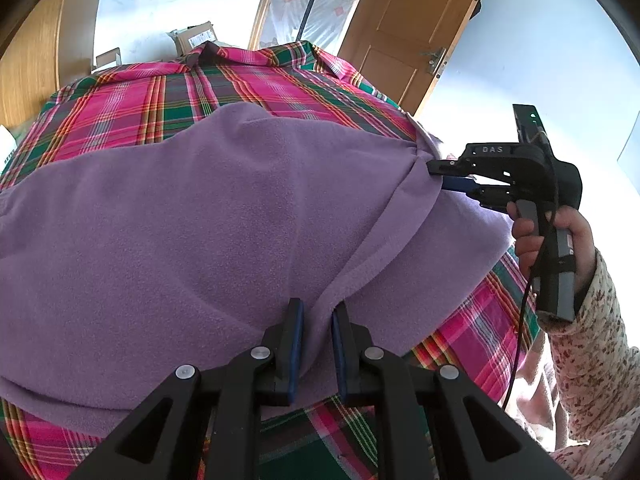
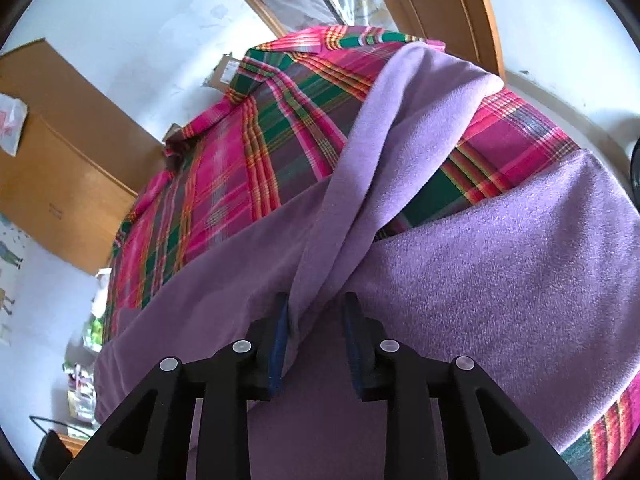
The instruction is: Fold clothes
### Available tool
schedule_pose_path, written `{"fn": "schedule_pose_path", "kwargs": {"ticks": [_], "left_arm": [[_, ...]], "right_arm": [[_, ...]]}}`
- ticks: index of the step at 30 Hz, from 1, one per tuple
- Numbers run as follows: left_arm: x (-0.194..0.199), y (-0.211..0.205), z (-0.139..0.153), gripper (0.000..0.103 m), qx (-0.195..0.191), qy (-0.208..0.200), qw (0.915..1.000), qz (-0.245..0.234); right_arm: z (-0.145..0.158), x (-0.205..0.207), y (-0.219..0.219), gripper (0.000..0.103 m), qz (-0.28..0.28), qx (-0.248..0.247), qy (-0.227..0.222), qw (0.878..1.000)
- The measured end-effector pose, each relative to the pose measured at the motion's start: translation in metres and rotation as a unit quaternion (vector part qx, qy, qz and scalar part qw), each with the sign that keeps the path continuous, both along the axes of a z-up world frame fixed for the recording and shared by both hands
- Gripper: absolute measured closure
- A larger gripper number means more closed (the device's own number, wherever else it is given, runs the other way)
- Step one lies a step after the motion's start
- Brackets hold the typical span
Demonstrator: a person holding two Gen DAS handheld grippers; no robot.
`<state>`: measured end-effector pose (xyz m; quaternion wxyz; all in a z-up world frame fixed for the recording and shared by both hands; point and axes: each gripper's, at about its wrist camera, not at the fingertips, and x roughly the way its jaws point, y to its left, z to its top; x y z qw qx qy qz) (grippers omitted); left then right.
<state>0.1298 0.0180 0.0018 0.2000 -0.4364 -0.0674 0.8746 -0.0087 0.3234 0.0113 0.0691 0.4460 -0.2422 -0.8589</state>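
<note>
— Looking across the plaid cloth (image 1: 168, 100), where does the purple fleece garment (image 1: 180, 220) lie?

— Spread over the plaid-covered surface, filling most of the left wrist view. Part of it is drawn up into folds.

— And the left hand-held gripper (image 1: 317, 344)?

— Its blue-padded fingers (image 1: 295, 340) stand either side of a ridge of fleece at the near edge, clamped on that fold.

— The right hand-held gripper (image 1: 438, 174)?

— In the left wrist view it pinches a gathered corner of the fleece at the far right, with creases fanning out from that point. A hand (image 1: 548, 236) in a floral sleeve (image 1: 592, 320) grips its handle. Its own camera shows a twisted strip of fleece running down between its fingers (image 2: 280, 332).

— Anything behind?

— A wooden door (image 1: 404, 28) and a cardboard box (image 1: 196, 38).
</note>
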Motion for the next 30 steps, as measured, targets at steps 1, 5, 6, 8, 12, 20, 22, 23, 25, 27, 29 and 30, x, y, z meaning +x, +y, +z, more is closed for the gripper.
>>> {"fn": "schedule_pose_path", "kwargs": {"ticks": [1, 5, 6, 8, 12, 20, 22, 23, 25, 27, 29, 30], "left_arm": [[0.0, 0.0, 0.0, 0.089, 0.0, 0.0, 1.0, 0.0], [0.001, 0.001, 0.0, 0.089, -0.002, 0.0, 1.0, 0.002], [0.001, 0.002, 0.0, 0.089, -0.004, 0.0, 1.0, 0.002], [0.0, 0.003, 0.001, 0.089, -0.008, 0.001, 1.0, 0.003], [0.001, 0.004, 0.003, 0.099, -0.013, 0.007, 0.9998, 0.01], [0.008, 0.001, 0.029, 0.1, 0.005, 0.055, 0.9984, 0.014], [0.01, 0.002, 0.037, 0.1, 0.006, 0.068, 0.9976, 0.013], [0.011, 0.002, 0.04, 0.1, 0.006, 0.073, 0.9972, 0.012], [0.013, 0.002, 0.047, 0.1, 0.005, 0.083, 0.9965, 0.009], [0.016, 0.003, 0.05, 0.1, 0.004, 0.09, 0.9959, 0.008], [0.021, 0.003, 0.05, 0.1, 0.002, 0.09, 0.9959, 0.005], [0.022, 0.004, 0.049, 0.1, -0.001, 0.089, 0.9961, 0.003]], "right_arm": [[0.0, -0.001, 0.0, 0.076, -0.002, -0.001, -0.001, 1.0], [-0.001, -0.002, 0.001, 0.095, -0.008, -0.001, -0.005, 1.0], [0.001, -0.001, 0.001, 0.096, -0.007, 0.005, -0.002, 1.0], [0.003, 0.003, 0.001, 0.098, -0.006, 0.009, 0.004, 1.0], [0.01, 0.01, 0.004, 0.099, -0.002, -0.002, 0.033, 0.999], [0.052, 0.036, 0.007, 0.099, -0.01, 0.014, 0.128, 0.992], [0.065, 0.045, 0.006, 0.099, -0.012, 0.026, 0.153, 0.988], [0.071, 0.05, 0.006, 0.099, -0.013, 0.03, 0.162, 0.986], [0.081, 0.058, 0.005, 0.099, -0.014, 0.037, 0.179, 0.983], [0.087, 0.065, 0.005, 0.099, -0.015, 0.04, 0.188, 0.981], [0.088, 0.074, 0.006, 0.099, -0.015, 0.041, 0.191, 0.981], [0.088, 0.079, 0.007, 0.099, -0.016, 0.041, 0.192, 0.98]]}}
